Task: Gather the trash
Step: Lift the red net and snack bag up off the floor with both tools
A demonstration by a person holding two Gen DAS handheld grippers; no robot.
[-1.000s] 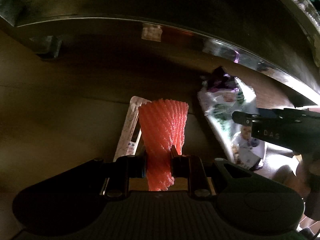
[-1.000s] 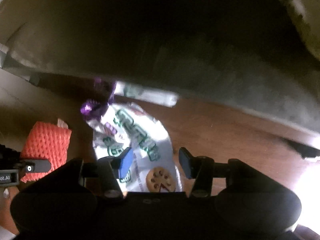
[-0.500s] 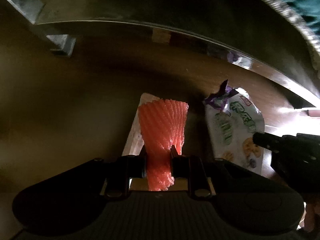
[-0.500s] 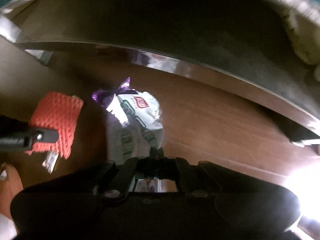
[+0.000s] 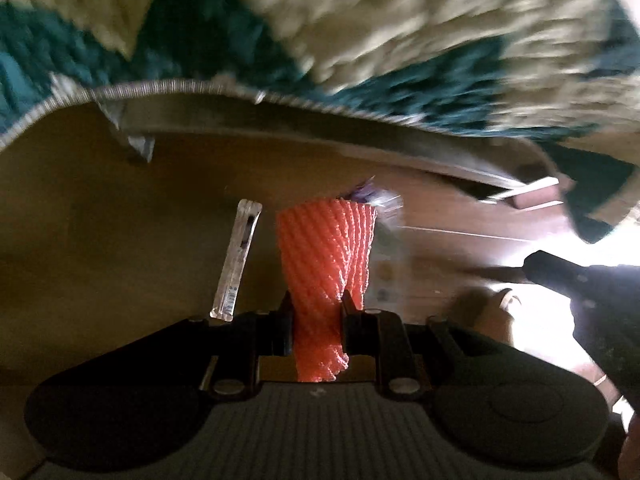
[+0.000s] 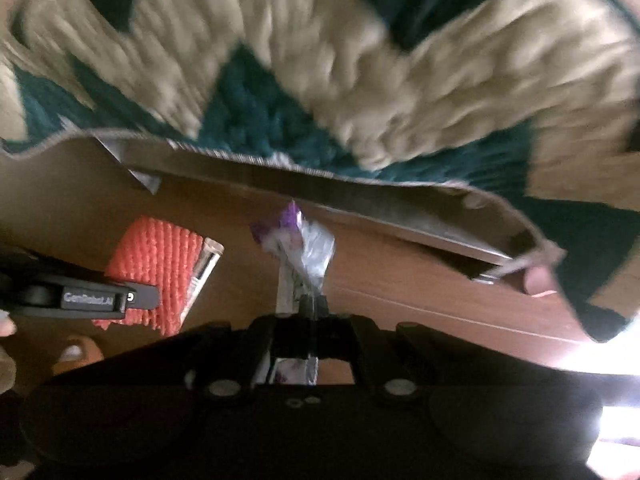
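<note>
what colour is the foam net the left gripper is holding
Orange-red, with a ribbed mesh texture. The foam net shows best in the left wrist view, pinched in the left gripper.

1. The green-and-cream rug is smeared by motion blur in both views, so its weave cannot be read.
2. The snack wrapper is blurred; its print cannot be made out, and its lower end is hidden inside the right tool.
3. In the left wrist view, most of that wrapper is hidden behind the orange foam net.
4. The lower end of the net is covered by the left tool.
5. The floor at the right is washed out by glare.
</note>
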